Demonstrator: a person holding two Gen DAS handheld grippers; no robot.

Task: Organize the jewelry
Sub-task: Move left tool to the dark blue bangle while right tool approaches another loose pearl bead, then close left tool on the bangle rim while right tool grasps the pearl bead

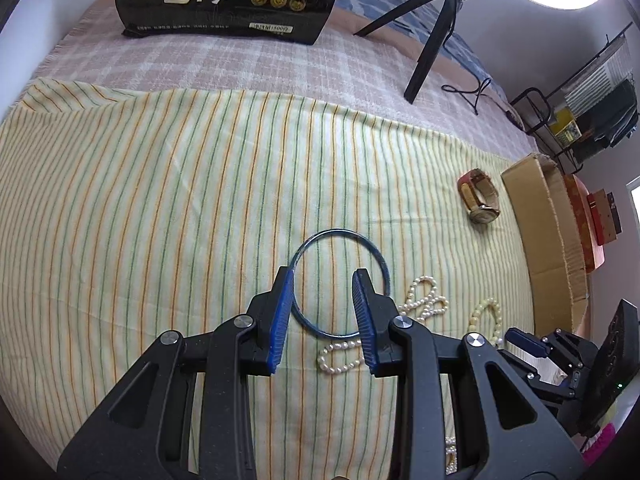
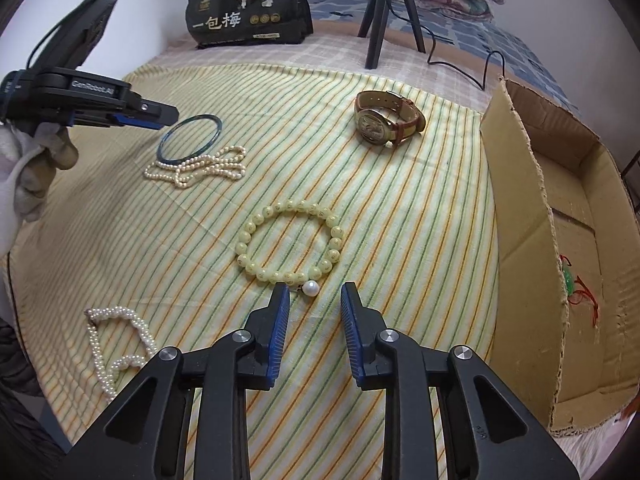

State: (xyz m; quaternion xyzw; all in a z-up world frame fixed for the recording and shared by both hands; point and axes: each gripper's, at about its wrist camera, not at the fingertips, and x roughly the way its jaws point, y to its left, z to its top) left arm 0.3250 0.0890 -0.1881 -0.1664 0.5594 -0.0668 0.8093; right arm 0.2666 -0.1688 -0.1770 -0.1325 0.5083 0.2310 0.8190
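Note:
A blue bangle (image 1: 340, 284) lies flat on the striped cloth; my left gripper (image 1: 325, 276) is open just above it, jaws straddling its near side. It also shows in the right wrist view (image 2: 188, 138), with the left gripper (image 2: 160, 118) beside it. A pearl necklace (image 1: 420, 304) (image 2: 200, 166) lies next to the bangle. My right gripper (image 2: 314, 292) is open and empty, just short of a yellow bead bracelet (image 2: 290, 242) and a single pearl (image 2: 309, 289). A brown-strap watch (image 2: 386, 124) (image 1: 480, 196) lies farther off.
An open cardboard box (image 2: 520, 208) (image 1: 536, 216) stands at the right with a green-and-red trinket (image 2: 570, 280) inside. Another pearl strand (image 2: 116, 340) lies near left. A black snack bag (image 2: 248, 8) and a tripod (image 2: 384, 12) stand at the back.

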